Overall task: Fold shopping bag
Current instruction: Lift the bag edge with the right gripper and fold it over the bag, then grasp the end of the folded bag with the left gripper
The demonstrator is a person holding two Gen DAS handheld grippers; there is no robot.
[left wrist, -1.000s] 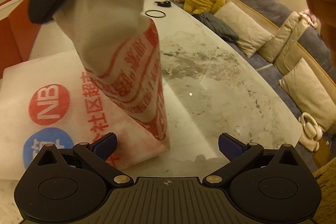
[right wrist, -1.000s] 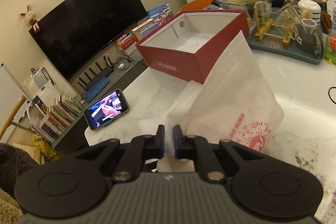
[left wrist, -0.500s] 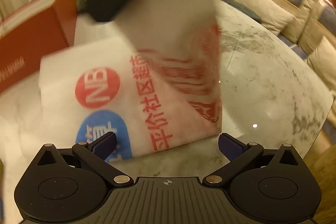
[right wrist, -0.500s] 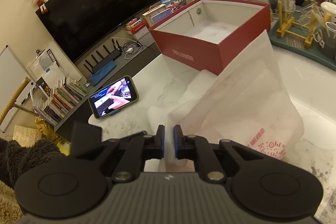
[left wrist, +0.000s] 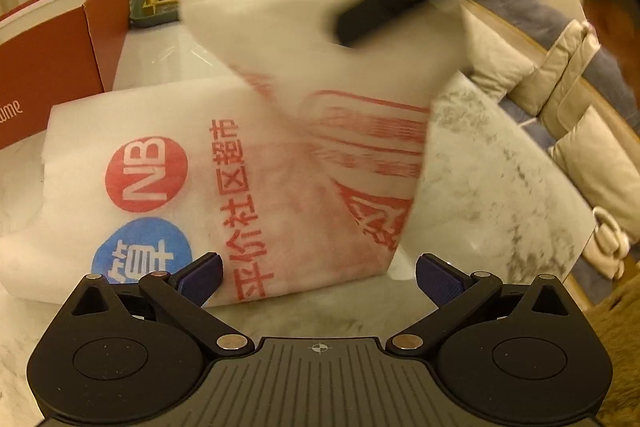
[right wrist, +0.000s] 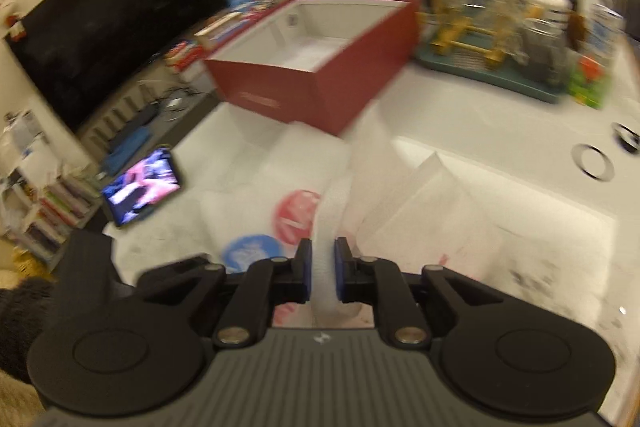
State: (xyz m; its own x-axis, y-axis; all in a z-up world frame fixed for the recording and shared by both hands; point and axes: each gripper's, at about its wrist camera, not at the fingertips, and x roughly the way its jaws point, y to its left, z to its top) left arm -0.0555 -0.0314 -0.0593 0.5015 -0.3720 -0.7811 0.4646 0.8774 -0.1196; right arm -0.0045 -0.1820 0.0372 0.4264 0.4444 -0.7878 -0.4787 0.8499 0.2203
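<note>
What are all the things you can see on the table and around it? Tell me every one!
shopping bag: one, white with red and blue print, lying on the table, one side lifted up
table: one, white marble, under everything
box: one, red outside and white inside, open, behind the bag
phone: one, screen lit, propped at the table's left edge
tray of glassware: one, teal, far side of the table
ring: one, dark, lying flat on the right
television: one, black, on the wall
cushions: several, beige, on the sofa
left gripper: black, open, holding nothing
right gripper: black, jaws just opening, bag strip between them
</note>
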